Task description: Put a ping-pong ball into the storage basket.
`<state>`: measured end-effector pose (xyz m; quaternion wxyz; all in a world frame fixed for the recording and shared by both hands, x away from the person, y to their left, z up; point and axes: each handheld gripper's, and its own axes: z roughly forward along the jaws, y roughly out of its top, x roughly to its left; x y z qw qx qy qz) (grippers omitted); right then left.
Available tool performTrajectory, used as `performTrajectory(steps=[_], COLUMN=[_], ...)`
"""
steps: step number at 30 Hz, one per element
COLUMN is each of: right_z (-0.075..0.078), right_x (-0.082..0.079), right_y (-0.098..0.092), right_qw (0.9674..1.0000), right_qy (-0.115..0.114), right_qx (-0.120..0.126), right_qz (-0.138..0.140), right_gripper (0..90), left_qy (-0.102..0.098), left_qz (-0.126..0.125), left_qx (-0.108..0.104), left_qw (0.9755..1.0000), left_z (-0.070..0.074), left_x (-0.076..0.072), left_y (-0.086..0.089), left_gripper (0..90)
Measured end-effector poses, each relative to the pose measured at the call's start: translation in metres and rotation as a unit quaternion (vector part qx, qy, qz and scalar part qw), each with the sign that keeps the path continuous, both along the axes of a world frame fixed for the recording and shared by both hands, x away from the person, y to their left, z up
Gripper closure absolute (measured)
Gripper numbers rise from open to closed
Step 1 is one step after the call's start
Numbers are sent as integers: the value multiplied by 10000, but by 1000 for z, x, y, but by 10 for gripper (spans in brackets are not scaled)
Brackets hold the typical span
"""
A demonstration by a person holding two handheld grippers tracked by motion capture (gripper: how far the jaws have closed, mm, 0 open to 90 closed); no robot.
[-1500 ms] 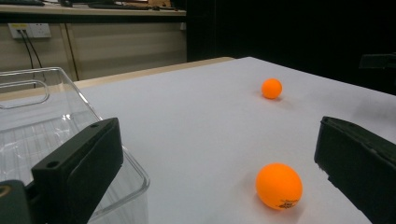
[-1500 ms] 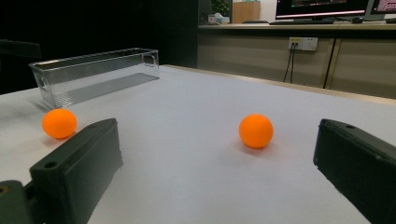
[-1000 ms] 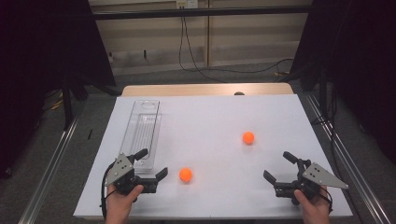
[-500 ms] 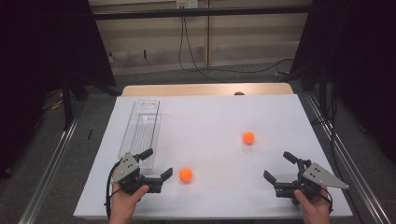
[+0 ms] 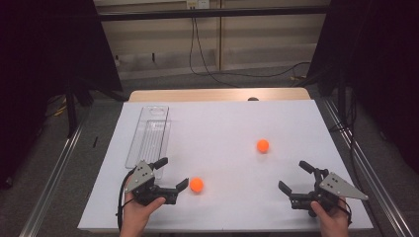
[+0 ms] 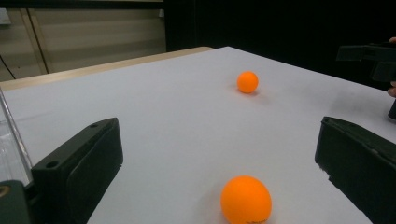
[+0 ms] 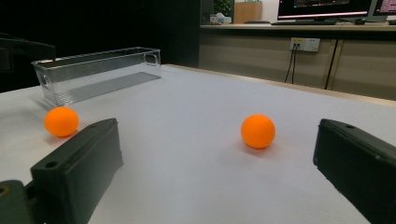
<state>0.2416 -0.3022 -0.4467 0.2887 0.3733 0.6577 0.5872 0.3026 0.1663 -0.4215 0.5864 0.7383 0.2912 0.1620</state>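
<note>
I held the left tongs [image 5: 170, 174] low at the near left of the bench, jaws spread wide and angled toward the right. My right tongs [image 5: 295, 177] sat low at the near right, jaws likewise wide apart, pointing up and left, each gripped in one hand.

Two orange balls [image 5: 196, 184] [image 5: 263, 145], one clear plastic tray [image 5: 148, 136], two hand-held tongs [image 5: 172, 174] [image 5: 295, 176].

Black curtains [image 5: 49, 49] flank a beige wall [image 5: 207, 39] with dangling cables [image 5: 202, 54].
</note>
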Motion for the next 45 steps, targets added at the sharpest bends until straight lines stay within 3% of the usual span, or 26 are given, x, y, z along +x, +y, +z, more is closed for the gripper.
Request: performTrajectory(steps=[32, 45], right_z=[0, 0], right_x=[0, 0], right_y=[1, 1], right_qw=[10000, 10000], right_qy=[-12, -17], right_qx=[-23, -47], right_qz=[53, 70], right_gripper=[8, 9], left_qy=[220, 481], left_qz=[-264, -367], left_qx=[346, 518], left_qw=[9988, 9968], left_z=[-4, -9], left_x=[4, 7], left_y=[-21, -30], left_gripper=[13, 13])
